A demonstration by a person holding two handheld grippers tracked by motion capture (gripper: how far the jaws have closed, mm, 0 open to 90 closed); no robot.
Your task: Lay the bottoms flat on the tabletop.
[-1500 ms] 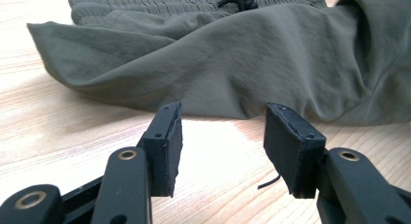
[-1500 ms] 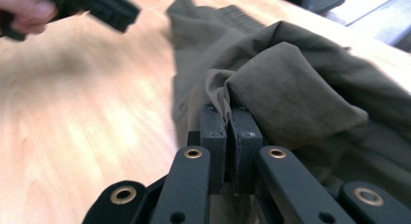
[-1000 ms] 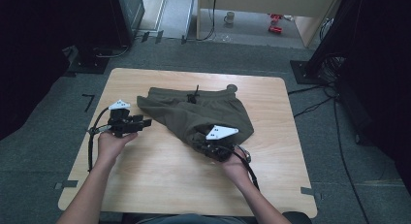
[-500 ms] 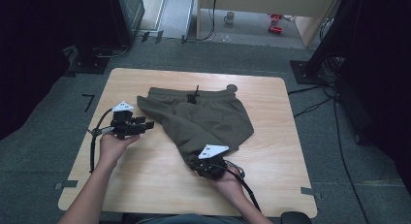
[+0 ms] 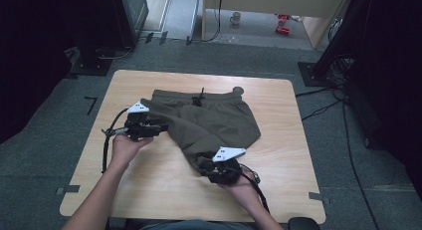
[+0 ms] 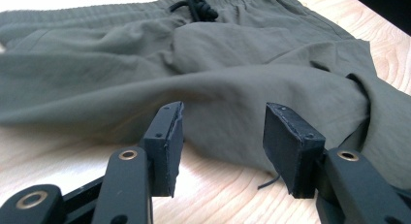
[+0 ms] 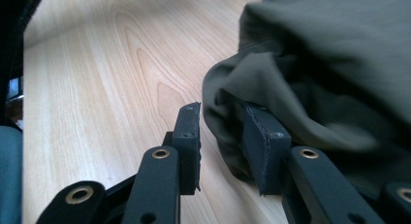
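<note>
High view: the olive shorts [image 5: 209, 123] lie spread across the middle of the table [image 5: 149, 190], waistband away from the person, one leg folded toward the near edge. The fabric is judged light, limp and non-slippery; it will sag and crease, so grip at a hem or a fold, not mid-panel. The left gripper [image 5: 158, 128] sits at the left leg's edge, jaws apart, nothing between them. The right gripper [image 7: 220, 146] has just been opening; a fold of hem lies between its jaws, unclamped. Since the earlier frame, the leg is drawn nearer the person.
</note>
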